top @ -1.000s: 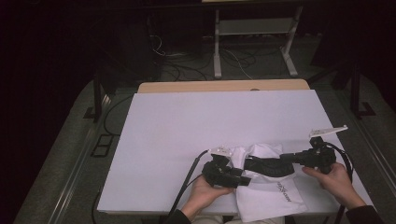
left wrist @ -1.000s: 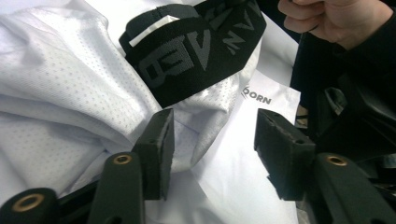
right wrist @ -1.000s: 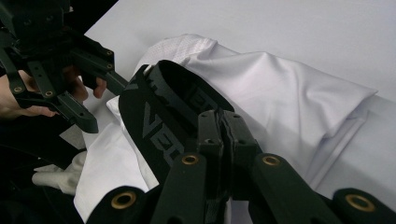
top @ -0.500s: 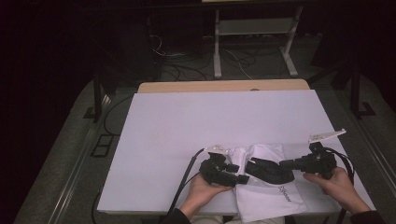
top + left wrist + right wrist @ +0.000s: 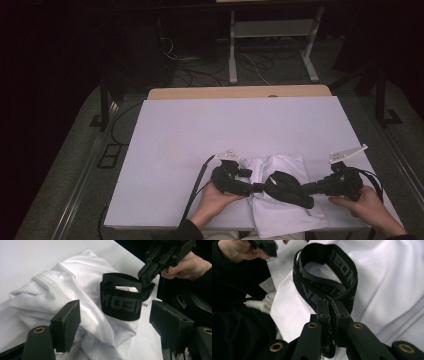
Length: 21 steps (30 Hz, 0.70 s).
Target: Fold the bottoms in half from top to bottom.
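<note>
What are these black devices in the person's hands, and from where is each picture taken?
They are hand-held gripping tools, one in each hand, each with two black jaws and its own small camera. The high view looks down on the white table. There lies a white garment with a black elastic waistband that carries letters. The left tool looks along its own jaws: they have just been opening and stand apart, pressing on nothing, the waistband loop ahead of them. The right tool, seen from its own camera, is shut on the waistband and lifts it into a loop.
</note>
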### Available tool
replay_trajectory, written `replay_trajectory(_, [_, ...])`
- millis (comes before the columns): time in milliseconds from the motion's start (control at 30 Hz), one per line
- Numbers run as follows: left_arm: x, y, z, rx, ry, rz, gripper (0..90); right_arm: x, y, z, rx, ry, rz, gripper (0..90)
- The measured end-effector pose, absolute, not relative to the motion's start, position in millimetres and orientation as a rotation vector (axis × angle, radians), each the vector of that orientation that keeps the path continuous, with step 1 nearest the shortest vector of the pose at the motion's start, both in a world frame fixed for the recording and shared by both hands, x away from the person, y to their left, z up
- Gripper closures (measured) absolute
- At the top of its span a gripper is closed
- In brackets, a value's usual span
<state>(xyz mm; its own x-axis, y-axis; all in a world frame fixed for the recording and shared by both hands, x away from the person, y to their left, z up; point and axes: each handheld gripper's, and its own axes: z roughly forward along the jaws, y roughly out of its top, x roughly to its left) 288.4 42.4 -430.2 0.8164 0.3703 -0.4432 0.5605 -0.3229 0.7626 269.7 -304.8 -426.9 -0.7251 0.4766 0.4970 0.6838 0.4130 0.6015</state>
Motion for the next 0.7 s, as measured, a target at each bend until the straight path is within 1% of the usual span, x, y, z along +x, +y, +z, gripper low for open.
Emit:
replay_trajectory(233, [291.2, 44.8, -426.4, 1.933, 0.672, -0.183, 15.8, 261.0, -301.2, -428.3, -0.959, -2.469, -1.128, 82.2])
replay_trajectory(567, [295.4, 52.3, -424.4, 1.909, 0.648, -0.134, 12.6, 250.9, -301.5, -432.1, -0.936, -2.487, -1.07, 81.1])
replay_trajectory(700, [296.9, 55.8, -425.1, 1.909, 0.646, -0.113, 9.6, 248.0, -302.0, -431.9, -0.937, -2.498, -1.053, 80.9])
